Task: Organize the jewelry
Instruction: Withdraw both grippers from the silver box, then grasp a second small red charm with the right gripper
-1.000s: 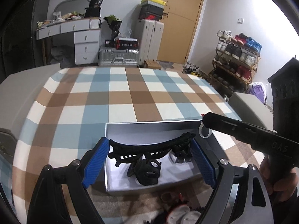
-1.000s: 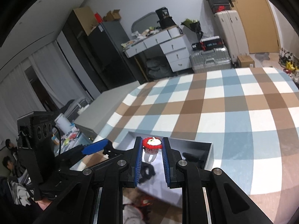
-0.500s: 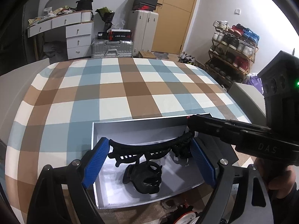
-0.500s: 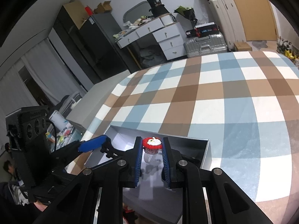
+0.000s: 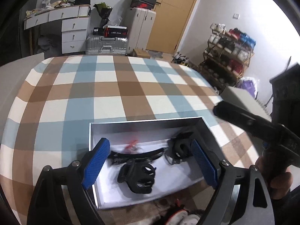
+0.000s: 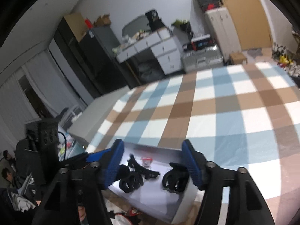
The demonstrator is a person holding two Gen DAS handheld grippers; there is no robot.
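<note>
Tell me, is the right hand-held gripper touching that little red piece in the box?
Apart. The right wrist view shows the red piece lying clear between the open right hand-held gripper.

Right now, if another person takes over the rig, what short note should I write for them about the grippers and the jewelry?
Right gripper: open, jaws have just been opening, nothing between them; the small red ornament it carried now lies in the white box.
Left gripper: open, empty, above the box.
In the box: black headband and two black hair claws.
Left: blurred red-and-white pieces on the cloth in front of the box.
</note>
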